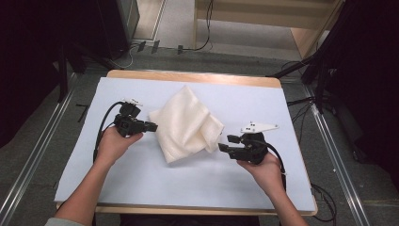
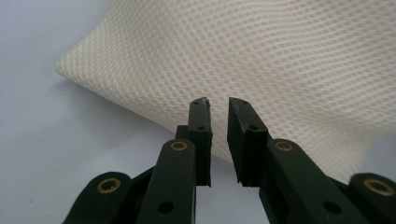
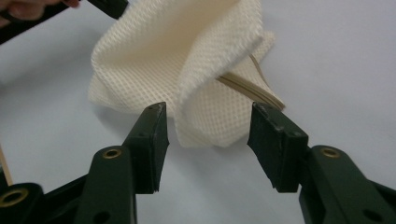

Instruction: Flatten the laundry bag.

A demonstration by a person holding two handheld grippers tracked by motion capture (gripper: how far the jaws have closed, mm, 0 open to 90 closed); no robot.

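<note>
Your right gripper (image 3: 208, 126) has its jaws wide apart just short of the mesh cloth's (image 1: 187, 125) near corner on the tabletop (image 1: 141, 179). The left gripper (image 2: 218, 109), jaws nearly together, grips nothing. You're mid-fold, I judge: next, clamp that corner. No writing shows.

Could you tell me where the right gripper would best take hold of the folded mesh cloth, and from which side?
Probably the raised folded corner of the mesh cloth facing the right gripper, approached level from that side. In the right gripper view this flap stands up off the table right ahead of the open jaws, so the pads could close across its thickness without scraping the surface.
</note>
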